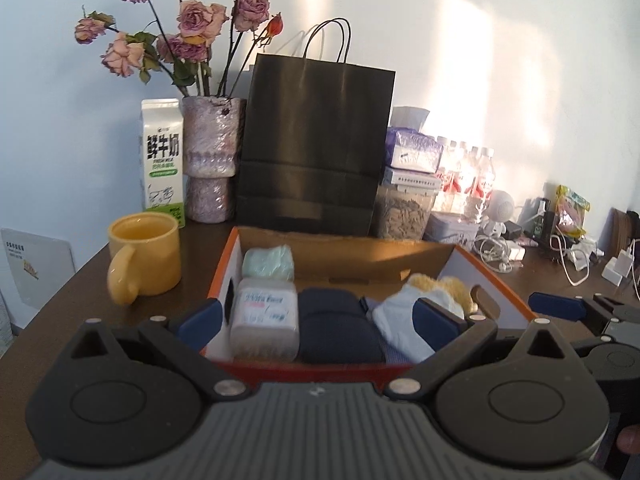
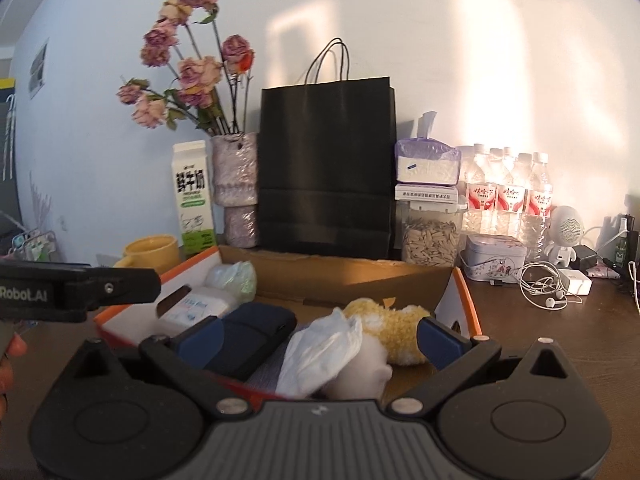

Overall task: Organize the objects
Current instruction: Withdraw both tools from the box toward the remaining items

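An open cardboard box with orange edges (image 1: 496,280) sits on the dark table. Inside lie a mint-green packet (image 1: 267,262), a clear tub of cotton swabs (image 1: 265,320), a navy case (image 1: 336,340), a white cloth (image 1: 400,328) and a yellow fuzzy item (image 1: 448,286). My left gripper (image 1: 318,320) hovers open over the box's near edge, nothing between its fingers. My right gripper (image 2: 320,340) is also open, above the white cloth (image 2: 324,352) and yellow fuzzy item (image 2: 384,320), beside the navy case (image 2: 252,332).
Left of the box stands a yellow mug (image 1: 144,258), with a milk carton (image 1: 162,160) and a vase of dried roses (image 1: 212,160) behind it. A black paper bag (image 1: 316,148), seed jar (image 2: 430,240), water bottles (image 2: 508,196), tin (image 2: 494,256) and earphones (image 2: 544,288) line the back and right.
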Motion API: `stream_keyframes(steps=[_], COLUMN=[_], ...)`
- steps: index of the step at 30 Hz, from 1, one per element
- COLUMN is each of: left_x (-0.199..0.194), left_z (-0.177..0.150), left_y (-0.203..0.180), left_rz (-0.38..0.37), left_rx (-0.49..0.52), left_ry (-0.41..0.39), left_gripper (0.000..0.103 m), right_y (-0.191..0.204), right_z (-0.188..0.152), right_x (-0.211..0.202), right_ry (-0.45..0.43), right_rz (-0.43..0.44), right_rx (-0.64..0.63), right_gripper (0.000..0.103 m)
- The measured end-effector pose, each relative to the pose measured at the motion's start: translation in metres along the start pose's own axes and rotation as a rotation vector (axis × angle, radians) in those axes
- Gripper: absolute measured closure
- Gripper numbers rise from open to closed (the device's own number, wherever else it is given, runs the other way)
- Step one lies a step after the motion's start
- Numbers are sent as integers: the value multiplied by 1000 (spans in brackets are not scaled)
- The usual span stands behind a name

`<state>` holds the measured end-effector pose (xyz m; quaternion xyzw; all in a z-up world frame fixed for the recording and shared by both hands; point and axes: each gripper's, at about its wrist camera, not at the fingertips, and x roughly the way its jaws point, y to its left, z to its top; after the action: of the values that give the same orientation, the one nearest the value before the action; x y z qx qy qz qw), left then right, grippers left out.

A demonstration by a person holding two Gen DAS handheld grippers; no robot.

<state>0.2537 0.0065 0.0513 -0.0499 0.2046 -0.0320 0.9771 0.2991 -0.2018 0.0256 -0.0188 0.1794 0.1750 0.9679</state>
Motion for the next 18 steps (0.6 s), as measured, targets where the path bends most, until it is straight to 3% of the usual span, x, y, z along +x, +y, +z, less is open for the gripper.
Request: stream_keyframes(steps=[18], left_x=[-54], left_z=[-58], left_y=[11], left_rz=[20], left_rx=[36], left_ry=[102], left_gripper=[0], right_y=[0], right_z=[-57], right_x=[-58], right_ry=[141], right_rz=[28], right_rx=[-5], right_gripper=[0])
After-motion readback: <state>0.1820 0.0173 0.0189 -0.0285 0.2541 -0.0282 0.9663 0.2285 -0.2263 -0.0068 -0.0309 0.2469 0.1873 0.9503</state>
